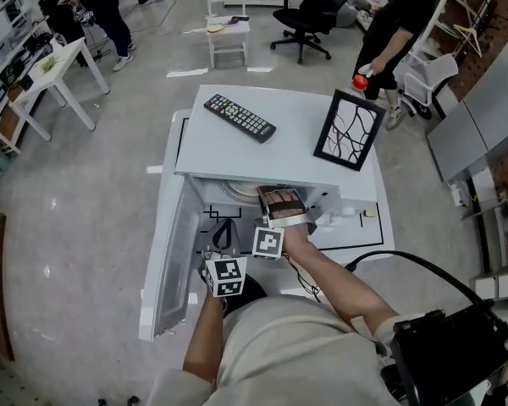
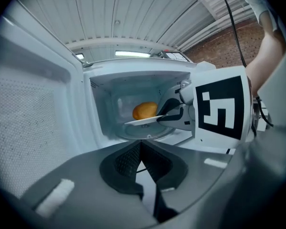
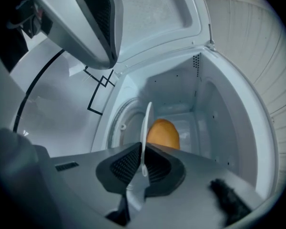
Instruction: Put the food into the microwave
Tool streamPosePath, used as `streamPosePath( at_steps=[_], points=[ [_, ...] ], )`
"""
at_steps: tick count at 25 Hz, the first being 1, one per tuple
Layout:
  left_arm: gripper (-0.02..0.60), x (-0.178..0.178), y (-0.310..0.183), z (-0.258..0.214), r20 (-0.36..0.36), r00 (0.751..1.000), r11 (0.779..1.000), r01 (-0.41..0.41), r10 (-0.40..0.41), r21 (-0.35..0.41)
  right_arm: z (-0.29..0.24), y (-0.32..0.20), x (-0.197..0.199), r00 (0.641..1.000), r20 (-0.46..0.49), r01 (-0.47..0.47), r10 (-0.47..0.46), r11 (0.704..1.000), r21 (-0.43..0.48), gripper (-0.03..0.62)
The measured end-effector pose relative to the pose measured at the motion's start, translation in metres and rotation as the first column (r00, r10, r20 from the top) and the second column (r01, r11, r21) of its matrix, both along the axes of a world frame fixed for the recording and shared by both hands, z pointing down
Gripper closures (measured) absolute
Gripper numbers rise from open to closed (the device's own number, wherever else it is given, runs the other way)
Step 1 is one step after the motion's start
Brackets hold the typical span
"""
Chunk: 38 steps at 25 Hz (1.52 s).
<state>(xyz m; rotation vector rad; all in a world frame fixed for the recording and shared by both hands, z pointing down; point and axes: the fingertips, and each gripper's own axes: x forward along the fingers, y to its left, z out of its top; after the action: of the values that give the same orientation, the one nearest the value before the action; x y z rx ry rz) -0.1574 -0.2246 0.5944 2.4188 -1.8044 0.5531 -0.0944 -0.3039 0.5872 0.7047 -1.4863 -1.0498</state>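
Food [image 3: 163, 133] on plate [image 3: 147, 120] inside microwave [image 3: 229, 118], just beyond right claw [image 3: 143, 151] gripping plate rim, left claw [image 2: 141, 146] clenched

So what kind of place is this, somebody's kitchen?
Probably not: it looks like a lab or workshop. The microwave stands in an open hall with a bare grey floor, with an office chair and a work table around.

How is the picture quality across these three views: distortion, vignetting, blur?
Head view: sharp, evenly lit, straight edges bowed by the wide lens. Left gripper view: black round vignette at the corners, the round orange-brown food small but clear. Right gripper view: strong fisheye warp, the thin white plate seen edge-on, food clear.
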Motion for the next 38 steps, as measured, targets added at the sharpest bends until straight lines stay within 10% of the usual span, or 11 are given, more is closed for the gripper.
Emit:
streamPosePath(
  at_steps=[14,19,31,38],
  points=[
    [0.574,0.01,0.006,0.001,-0.004,0.999,0.999,-0.034,0.034,-0.017,0.017,-0.026,0.01,0.996,-0.052,-0.074,0.073,0.997,-0.029,0.566],
    [0.574,0.01,0.011,0.002,-0.021,0.999,0.999,-0.031,0.031,-0.04,0.02,-0.03,0.012,0.986,0.076,-0.139,0.151,0.981,-0.138,0.565],
    [0.574,0.011,0.033,0.011,-0.038,0.999,0.994,-0.023,0.019,-0.103,0.008,-0.027,0.004,0.756,0.526,-0.121,0.389,0.874,-0.471,0.47],
    [0.574,0.009,0.039,0.017,-0.047,0.999,0.993,-0.016,0.011,-0.12,-0.003,-0.025,-0.002,0.633,0.629,-0.035,0.451,0.829,-0.558,0.447]
  ],
)
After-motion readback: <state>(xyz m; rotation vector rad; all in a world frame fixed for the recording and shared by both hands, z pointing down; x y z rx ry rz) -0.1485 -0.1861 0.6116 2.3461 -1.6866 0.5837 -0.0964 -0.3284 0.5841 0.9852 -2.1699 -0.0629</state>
